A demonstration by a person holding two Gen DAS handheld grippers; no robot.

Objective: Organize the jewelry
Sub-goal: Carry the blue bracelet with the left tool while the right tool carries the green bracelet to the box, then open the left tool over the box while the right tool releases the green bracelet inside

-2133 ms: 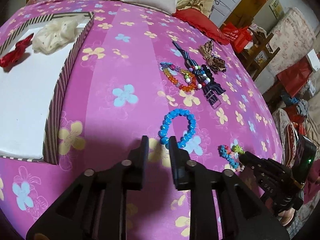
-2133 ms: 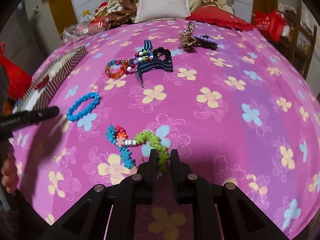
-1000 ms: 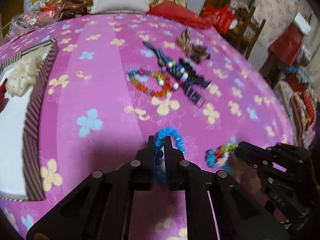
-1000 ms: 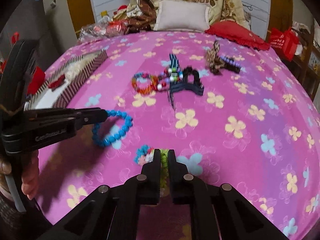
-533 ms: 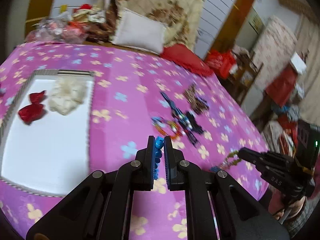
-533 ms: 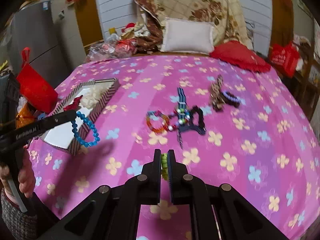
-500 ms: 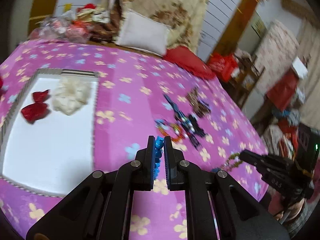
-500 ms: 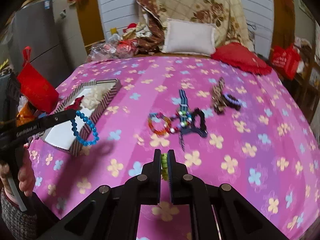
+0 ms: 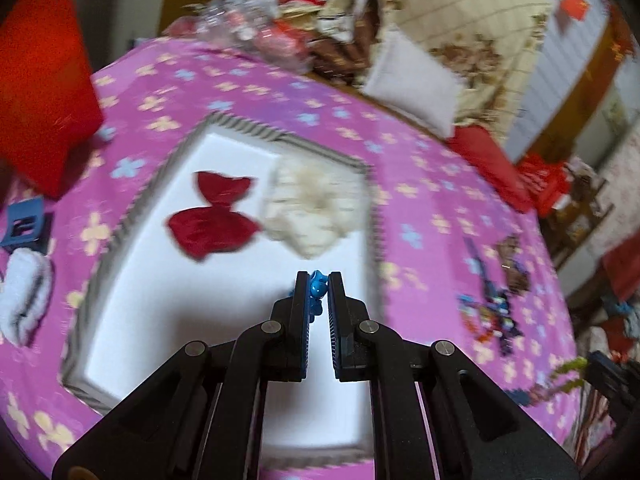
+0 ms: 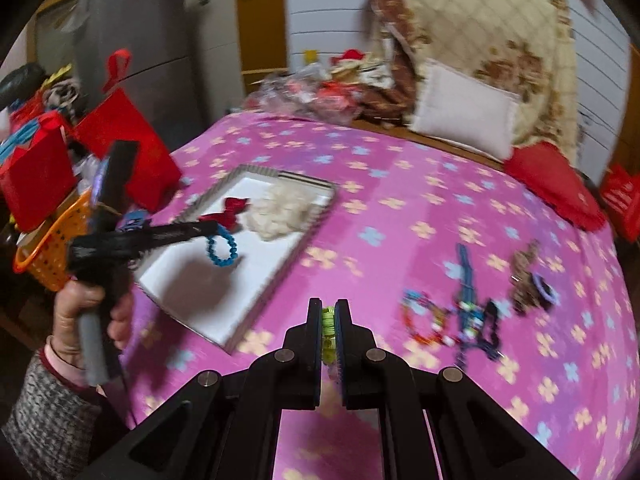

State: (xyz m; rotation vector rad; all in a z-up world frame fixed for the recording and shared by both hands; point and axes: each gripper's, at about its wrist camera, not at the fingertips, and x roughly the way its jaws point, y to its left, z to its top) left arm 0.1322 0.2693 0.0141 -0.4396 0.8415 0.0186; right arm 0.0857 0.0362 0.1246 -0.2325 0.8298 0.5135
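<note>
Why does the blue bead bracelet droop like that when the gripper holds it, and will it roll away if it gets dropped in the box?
The blue bead bracelet hangs as a loose loop below the left gripper, so it is probably floppy, strung beads rather than a stiff ring. It looks light, since a pinch on one edge carries it. Dropped into the striped box, it would likely slump flat rather than roll.

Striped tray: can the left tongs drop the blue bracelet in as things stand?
Probably yes. The left tongs hold the blue bracelet above the striped tray, over bare white floor; the red bow and cream scrunchie lie farther back.
</note>
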